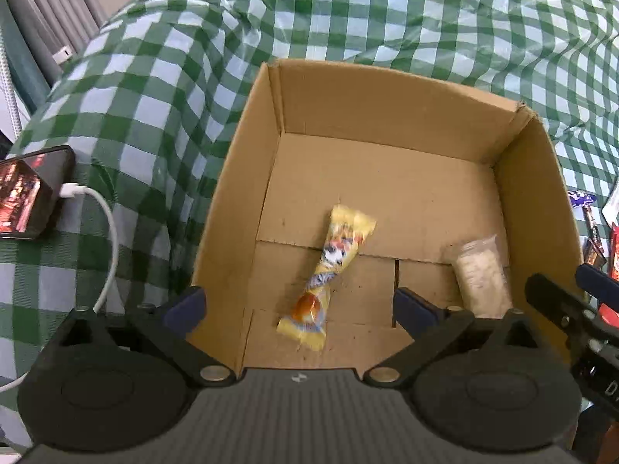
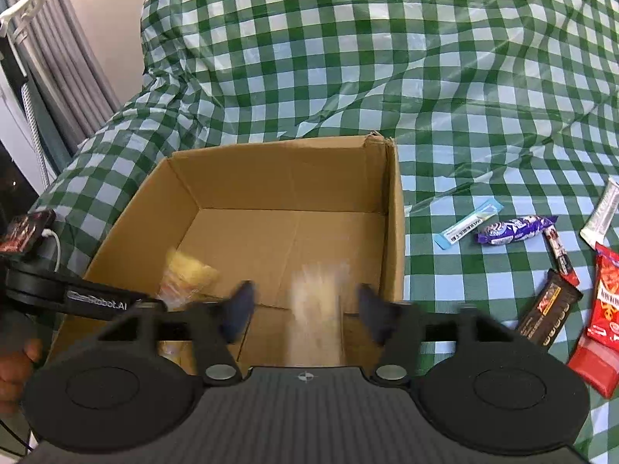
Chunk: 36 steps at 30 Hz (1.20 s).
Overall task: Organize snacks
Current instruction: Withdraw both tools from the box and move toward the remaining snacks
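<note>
An open cardboard box point(image 1: 387, 116) sits on the green checked cloth; it also shows in the right wrist view point(image 2: 394, 208). Inside lie a yellow snack packet point(image 1: 329, 266) and a clear pale packet point(image 1: 481, 274). My left gripper point(image 1: 298, 305) is open and empty above the box's near edge, over the yellow packet. My right gripper point(image 2: 305, 305) is open above the box; the pale packet point(image 2: 317, 309) is motion-blurred between its fingers, and the yellow packet point(image 2: 185, 278) lies to the left.
Right of the box lie loose snacks: a light blue stick point(image 2: 468, 224), a purple packet point(image 2: 510, 230), a dark brown bar point(image 2: 547, 313), a red bag point(image 2: 601, 321), a white tube point(image 2: 603, 208). A phone point(image 1: 31, 193) on a white cable lies left.
</note>
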Motion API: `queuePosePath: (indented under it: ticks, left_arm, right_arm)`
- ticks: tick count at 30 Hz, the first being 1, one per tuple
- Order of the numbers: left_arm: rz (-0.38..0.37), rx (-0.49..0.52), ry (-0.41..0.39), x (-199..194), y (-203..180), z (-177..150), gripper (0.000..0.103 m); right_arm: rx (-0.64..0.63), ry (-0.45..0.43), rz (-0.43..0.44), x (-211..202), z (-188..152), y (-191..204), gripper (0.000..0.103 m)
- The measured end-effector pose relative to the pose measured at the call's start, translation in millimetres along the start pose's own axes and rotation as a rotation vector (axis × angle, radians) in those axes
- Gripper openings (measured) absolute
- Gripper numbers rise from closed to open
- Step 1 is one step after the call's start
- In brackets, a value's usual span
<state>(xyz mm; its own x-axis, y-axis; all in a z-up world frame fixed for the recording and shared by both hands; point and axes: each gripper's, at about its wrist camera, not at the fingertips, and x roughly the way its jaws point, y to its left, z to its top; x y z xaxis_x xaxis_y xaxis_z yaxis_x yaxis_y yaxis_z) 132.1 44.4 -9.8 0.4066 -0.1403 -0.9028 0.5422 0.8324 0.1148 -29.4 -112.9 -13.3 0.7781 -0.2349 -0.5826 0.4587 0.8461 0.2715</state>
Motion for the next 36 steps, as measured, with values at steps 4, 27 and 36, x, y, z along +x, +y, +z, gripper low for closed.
queuePosePath:
  ticks: [4,27,36]
  left_arm:
    - [-0.004,0.004,0.018,-7.4,0.9,-11.8,0.103]
    - [-0.018,-0.022,-0.040,-125.2,6.0,-138.0,0.103]
    - [-0.010,0.007,-0.073,-144.9,-15.2,-139.7,0.103]
  right_arm:
    - [-0.002,-0.001,0.020,-12.2,-5.7,4.2,0.080]
    - [-0.035,-0.106,0.011,-156.1,-73.8,25.3,0.101]
    - [-0.025,-0.338,-0.255,-175.3,-64.4,-70.2,0.103]
